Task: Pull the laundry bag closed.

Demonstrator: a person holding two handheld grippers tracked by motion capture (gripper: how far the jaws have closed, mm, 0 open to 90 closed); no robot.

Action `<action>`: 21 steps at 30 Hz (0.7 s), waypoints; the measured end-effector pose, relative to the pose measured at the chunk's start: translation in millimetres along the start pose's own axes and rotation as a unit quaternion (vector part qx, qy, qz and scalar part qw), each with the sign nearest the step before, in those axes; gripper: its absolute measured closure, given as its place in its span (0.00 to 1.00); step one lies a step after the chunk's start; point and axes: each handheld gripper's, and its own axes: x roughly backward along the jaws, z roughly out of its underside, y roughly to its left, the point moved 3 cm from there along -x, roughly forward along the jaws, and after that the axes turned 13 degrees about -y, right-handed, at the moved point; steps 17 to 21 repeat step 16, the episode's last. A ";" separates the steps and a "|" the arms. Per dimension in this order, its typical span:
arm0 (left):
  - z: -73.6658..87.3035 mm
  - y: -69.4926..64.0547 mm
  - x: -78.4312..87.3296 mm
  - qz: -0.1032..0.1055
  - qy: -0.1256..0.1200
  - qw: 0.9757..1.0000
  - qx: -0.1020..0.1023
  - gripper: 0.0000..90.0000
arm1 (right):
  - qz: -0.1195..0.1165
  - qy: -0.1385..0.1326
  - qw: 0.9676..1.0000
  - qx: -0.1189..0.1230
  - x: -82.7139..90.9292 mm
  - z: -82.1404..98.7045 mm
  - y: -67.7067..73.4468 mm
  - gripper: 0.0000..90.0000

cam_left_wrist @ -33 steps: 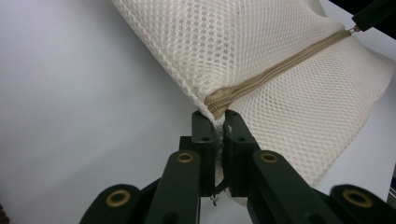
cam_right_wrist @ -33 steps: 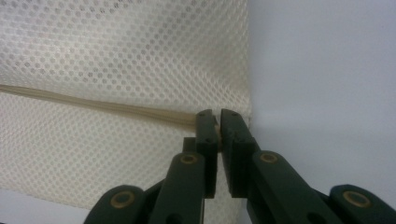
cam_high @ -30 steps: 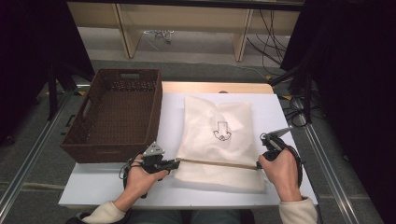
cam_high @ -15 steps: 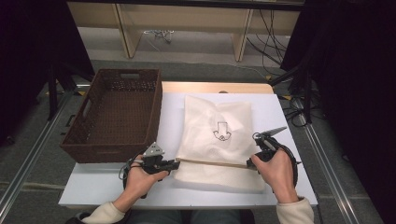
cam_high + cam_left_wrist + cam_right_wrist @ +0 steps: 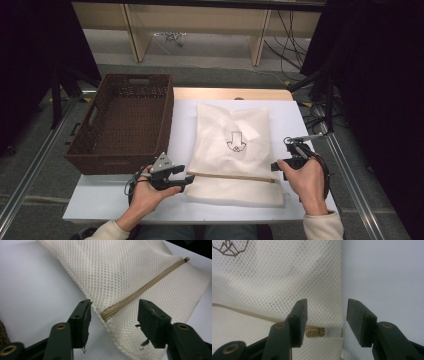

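Mesh bag (image 5: 234, 150) lain flat on table (image 5: 115, 200); left gripper (image 5: 113, 315) and right gripper (image 5: 325, 320) jaws just opened — zipper (image 5: 231, 176) ends between them, unclamped.

1 mesh bag (image 5: 233, 150) w/ 1 zipper (image 5: 231, 176), 1 wicker basket (image 5: 121, 122), 1 table (image 5: 107, 200), 2 tools.

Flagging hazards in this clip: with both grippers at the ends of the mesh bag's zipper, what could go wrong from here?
1. Both jaws have just been opening; the left gripper and right gripper straddle the zipper ends, so the mesh laundry bag could shift unheld.
2. Reclosing, the right gripper might pinch mesh instead of the zipper pull.
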 end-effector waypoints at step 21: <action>-5.9 -6.9 2.9 0.003 -0.026 0.999 -0.030 0.34 | 0.005 -0.015 1.000 -0.014 -3.8 -3.0 -13.5 0.53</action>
